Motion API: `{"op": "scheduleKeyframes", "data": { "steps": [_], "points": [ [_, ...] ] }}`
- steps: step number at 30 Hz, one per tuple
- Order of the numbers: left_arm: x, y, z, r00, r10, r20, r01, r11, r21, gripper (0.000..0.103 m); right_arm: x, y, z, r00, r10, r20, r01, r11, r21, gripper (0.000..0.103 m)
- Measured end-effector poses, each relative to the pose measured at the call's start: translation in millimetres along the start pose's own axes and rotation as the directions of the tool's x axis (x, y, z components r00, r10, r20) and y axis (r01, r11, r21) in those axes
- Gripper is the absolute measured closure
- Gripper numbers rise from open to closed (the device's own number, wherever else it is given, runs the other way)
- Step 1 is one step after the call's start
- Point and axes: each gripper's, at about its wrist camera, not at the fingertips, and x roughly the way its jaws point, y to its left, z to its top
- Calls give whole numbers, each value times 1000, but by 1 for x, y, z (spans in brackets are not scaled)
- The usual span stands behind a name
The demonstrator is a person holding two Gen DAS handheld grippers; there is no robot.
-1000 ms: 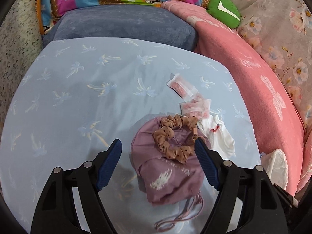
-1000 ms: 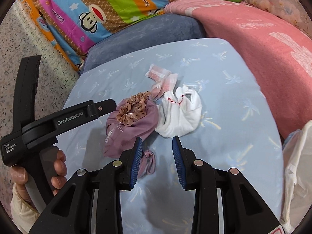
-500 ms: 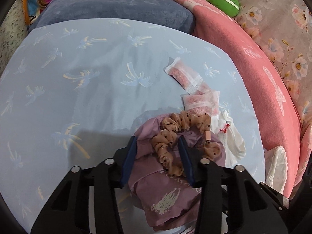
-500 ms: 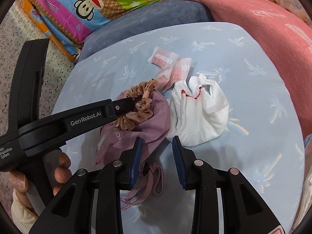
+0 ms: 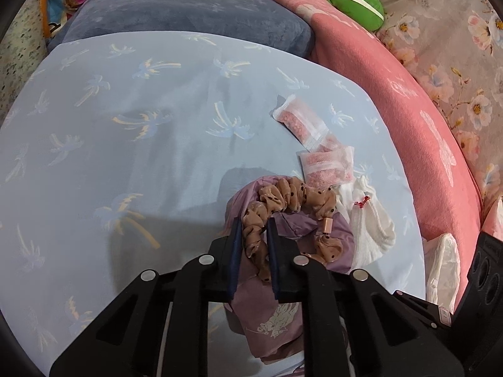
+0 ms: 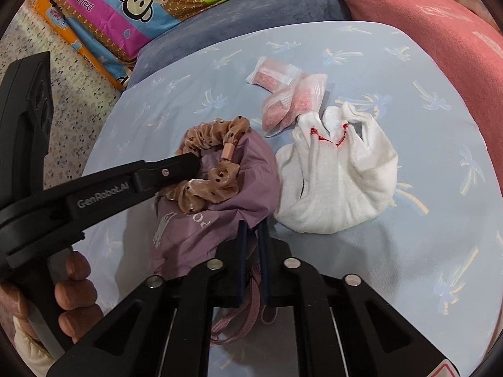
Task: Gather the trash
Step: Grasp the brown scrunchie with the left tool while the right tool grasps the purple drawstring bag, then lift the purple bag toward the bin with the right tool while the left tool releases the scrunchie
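A brown dotted scrunchie (image 5: 295, 194) (image 6: 217, 185) lies on a purple drawstring pouch (image 5: 273, 311) (image 6: 245, 176) on the light blue palm-print sheet (image 5: 141, 157). My left gripper (image 5: 254, 223) (image 6: 188, 160) has its jaws closing, and the pads press on the scrunchie's near loop. My right gripper (image 6: 251, 224) is shut on the pouch's near edge, just above its cord (image 6: 242, 314). Two pink sachets (image 5: 301, 122) (image 6: 276, 73) and a white sock (image 5: 371, 229) (image 6: 336, 182) lie just beyond, touching the pouch.
A blue-grey cushion (image 5: 188, 9) and a pink blanket (image 5: 424, 125) border the sheet at the back and right. A green toy (image 5: 358, 0), a white plastic bag (image 5: 443, 260) and monkey-print bedding (image 6: 141, 6) lie around. A hand (image 6: 72, 286) holds the left gripper over speckled floor (image 6: 63, 78).
The left jaws came in from wide apart and closed around the scrunchie. The right gripper sank toward the pouch and shut on its edge.
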Motion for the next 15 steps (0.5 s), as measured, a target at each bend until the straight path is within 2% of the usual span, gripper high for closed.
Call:
{"op": "scheduleKeyframes", "data": {
  "steps": [15],
  "points": [
    [-36, 21, -24, 999, 13, 38, -10, 998, -65, 87, -41, 7, -9, 996, -19, 91, 19, 1000, 9, 102]
  ]
}}
